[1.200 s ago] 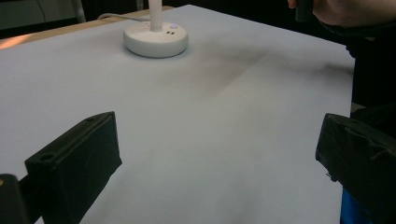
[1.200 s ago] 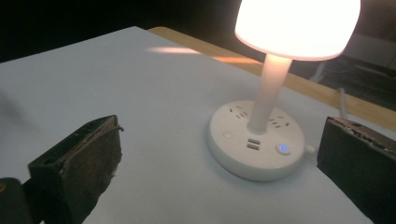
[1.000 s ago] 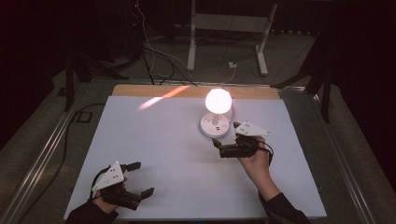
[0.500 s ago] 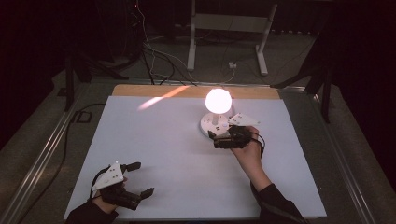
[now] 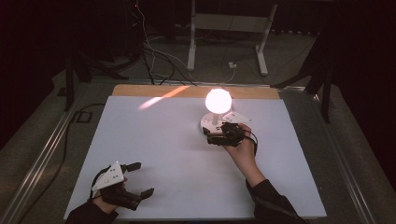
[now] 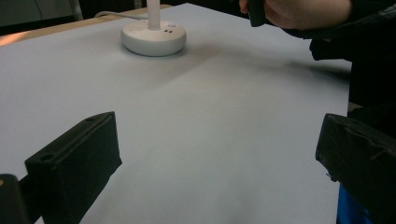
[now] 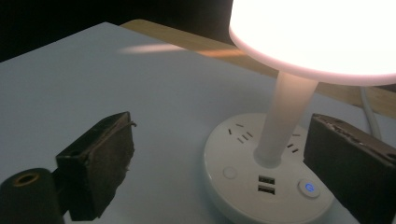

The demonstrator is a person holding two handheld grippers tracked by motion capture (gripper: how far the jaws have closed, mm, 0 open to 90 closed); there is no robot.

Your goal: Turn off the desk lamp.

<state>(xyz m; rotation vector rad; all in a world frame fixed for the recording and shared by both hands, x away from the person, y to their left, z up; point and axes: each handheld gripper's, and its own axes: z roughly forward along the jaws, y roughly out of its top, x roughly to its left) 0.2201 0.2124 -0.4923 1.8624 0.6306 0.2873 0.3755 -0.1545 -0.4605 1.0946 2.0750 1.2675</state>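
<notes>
White lamp [image 7: 280,154] is glowing just ahead; I'm bringing the right hand-held gripper [image 5: 215,136], empty and closing slightly, risking knocking its base sideways.

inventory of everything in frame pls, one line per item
lamp: 1, white, lit, far middle of sheet; round base with sockets, two USB ports, two buttons, one glowing blue
sheet: 1, white, covers the table
board edge: 1, wood, behind the sheet
cables: several, on the floor behind the table
stand legs: 1 pair, white, on the floor at the back
left gripper: 1, black, near left of sheet, jaws open, nothing between
right gripper: 1, black, at lamp base, jaws just closing a little, apart beside the base
</notes>
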